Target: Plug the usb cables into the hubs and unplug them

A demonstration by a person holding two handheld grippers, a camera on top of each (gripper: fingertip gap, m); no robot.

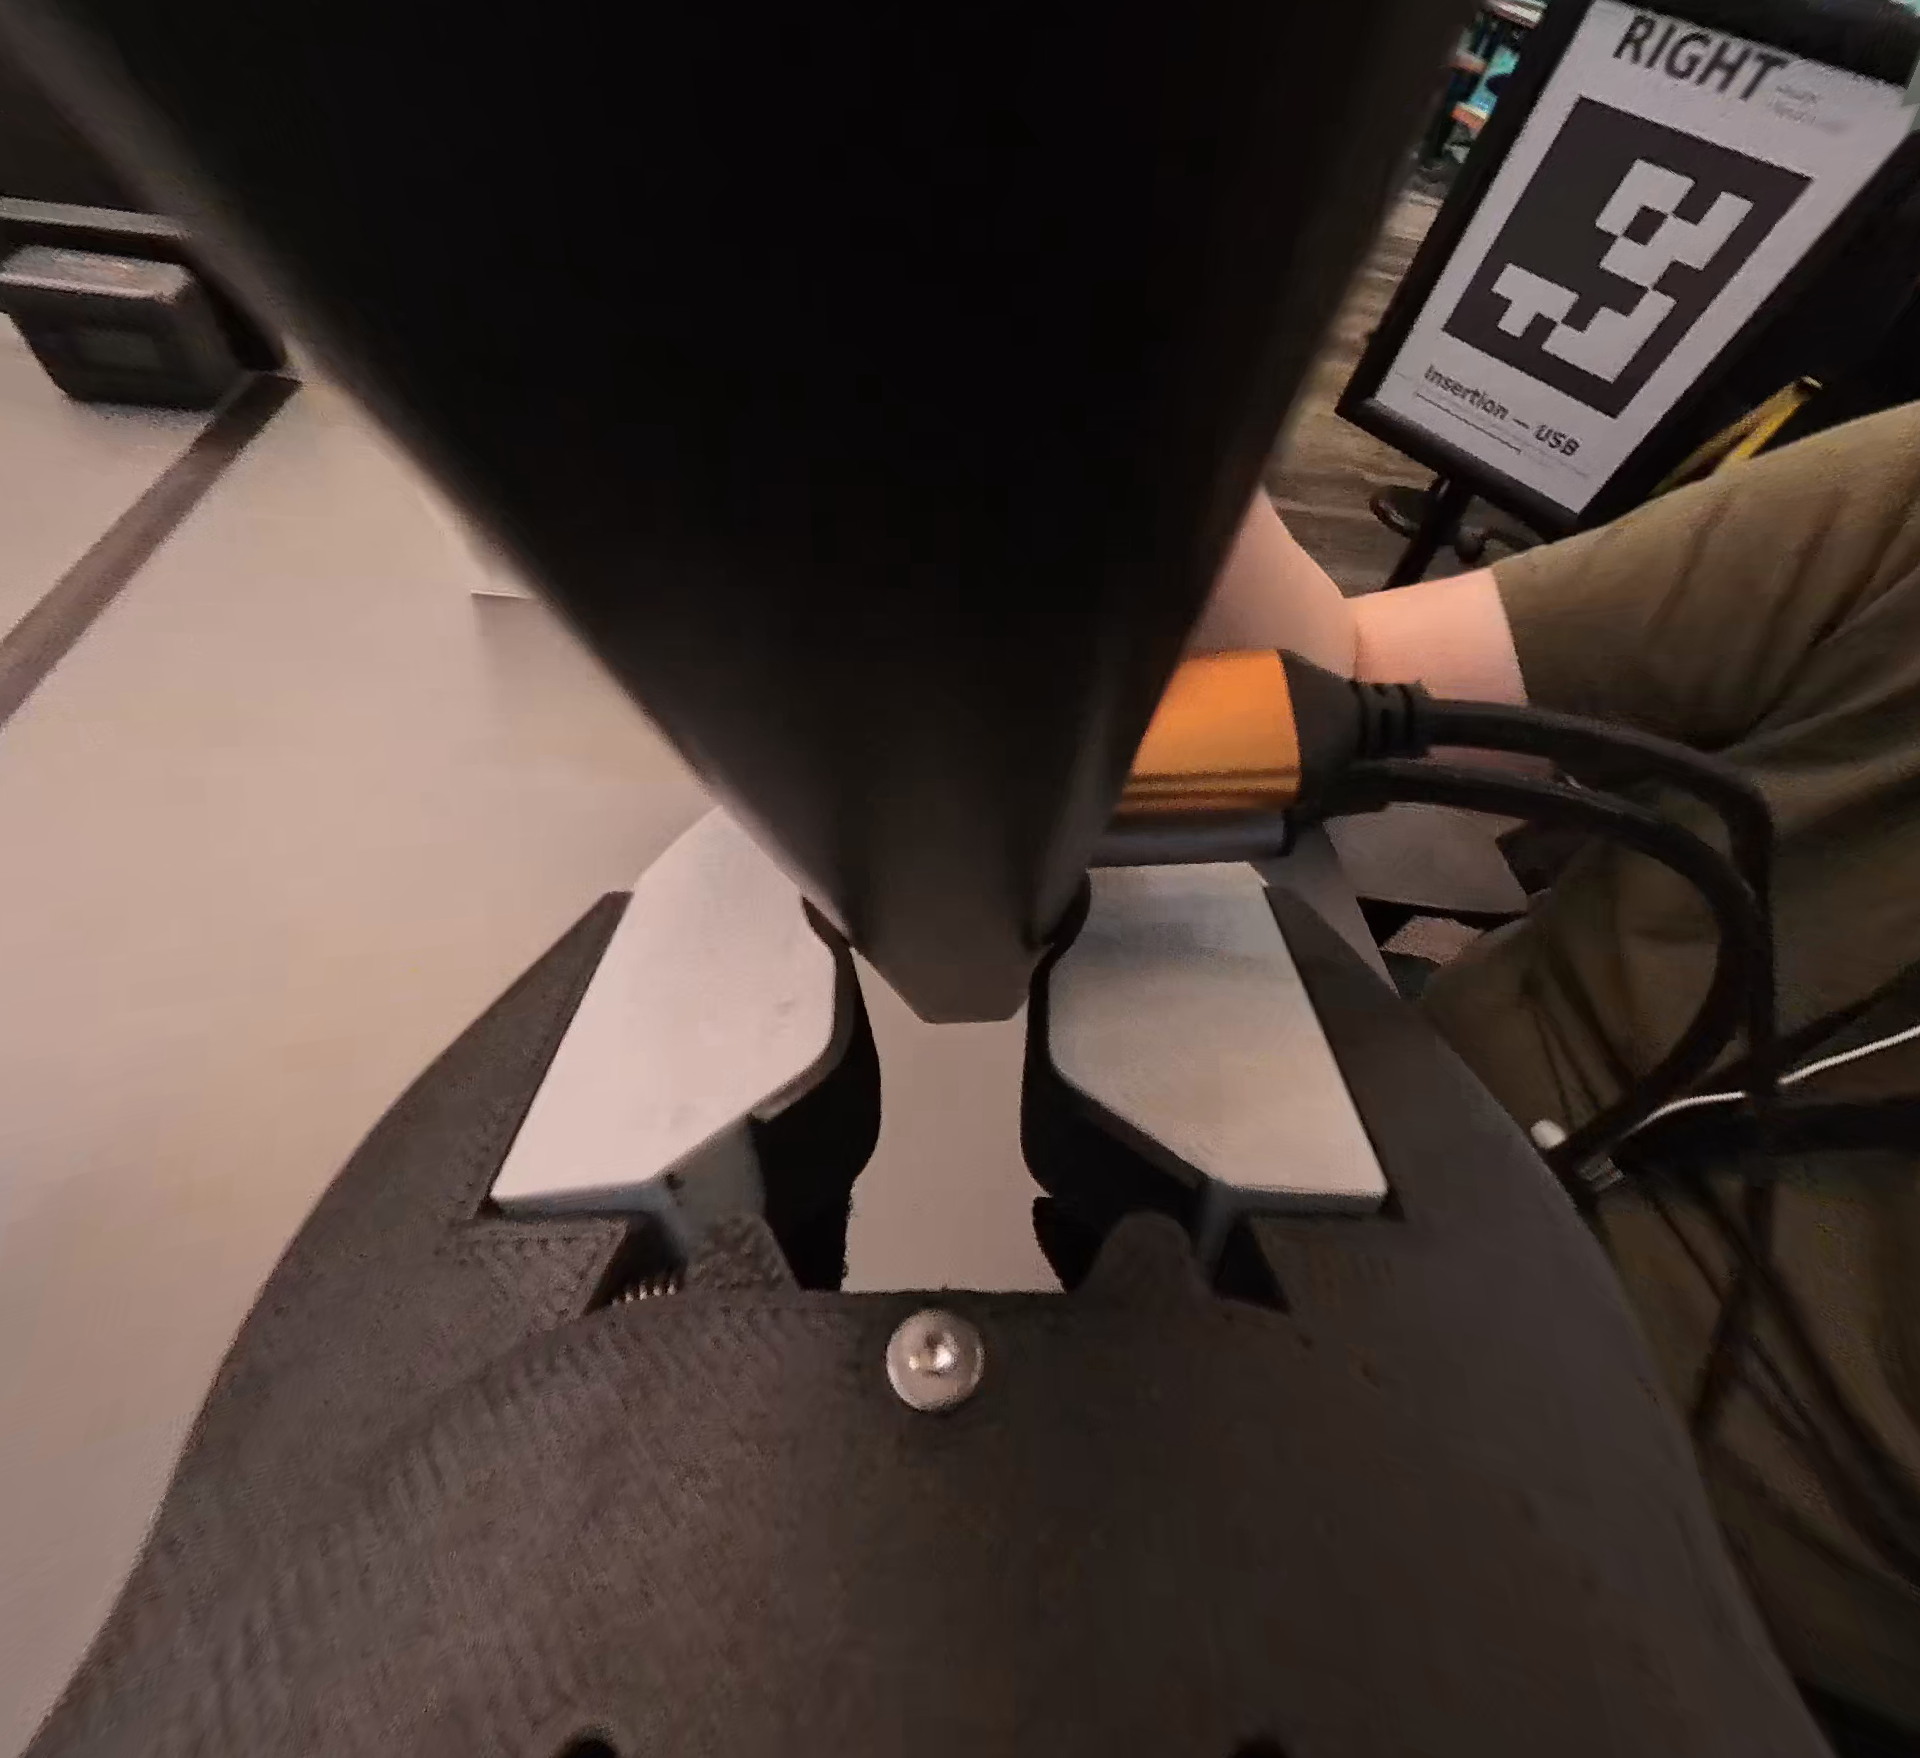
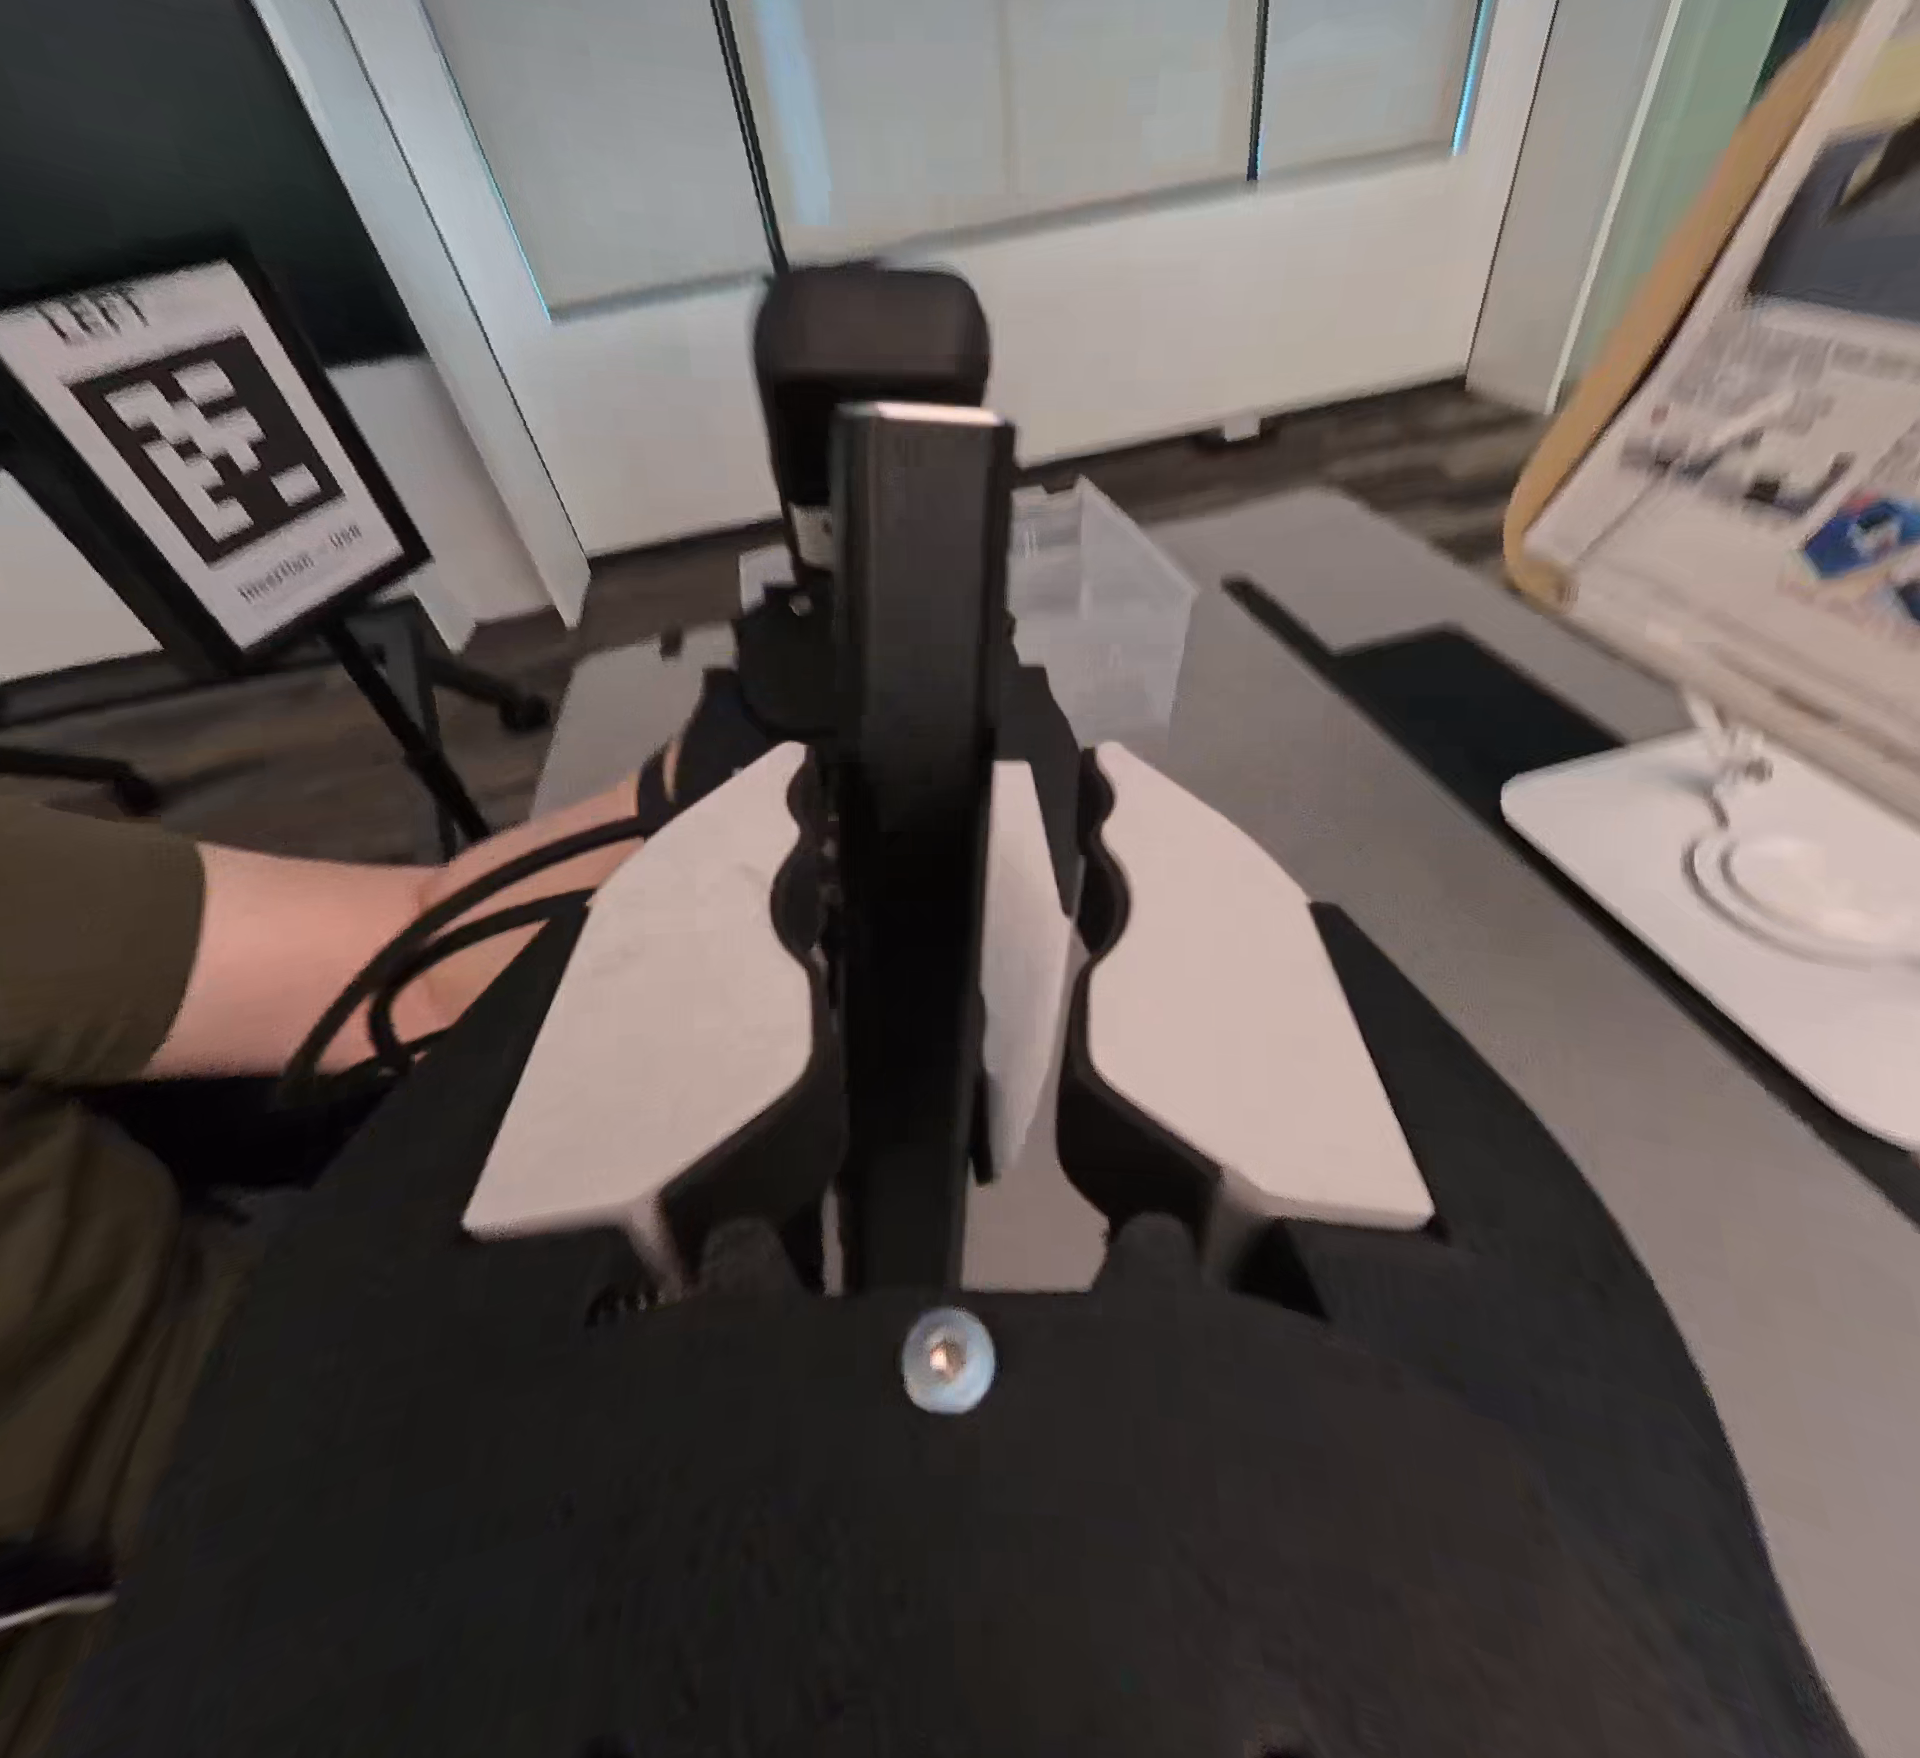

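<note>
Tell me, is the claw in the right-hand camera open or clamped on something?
Clamped. The right gripper has both fingers pressed against a tall black block that stands upright between them, with no gap visible on either side.

Matt black ridged printed plastic on left gripper [image 1: 943,960] and right gripper [image 2: 940,861]; smooth pale grey finger pads [image 2: 686,970]. Hub [image 2: 914,773]: smooth satin black plastic. Screw [image 1: 934,1361]: shiny metal. Cables [image 1: 1621,763]: black rubbery sheath. Sleeve [image 1: 1704,586]: olive cloth.

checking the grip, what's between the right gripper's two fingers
A long black hub stands between the right gripper's fingers, close against one, with a pale gap beside the other. The right wrist view shows it.
</note>
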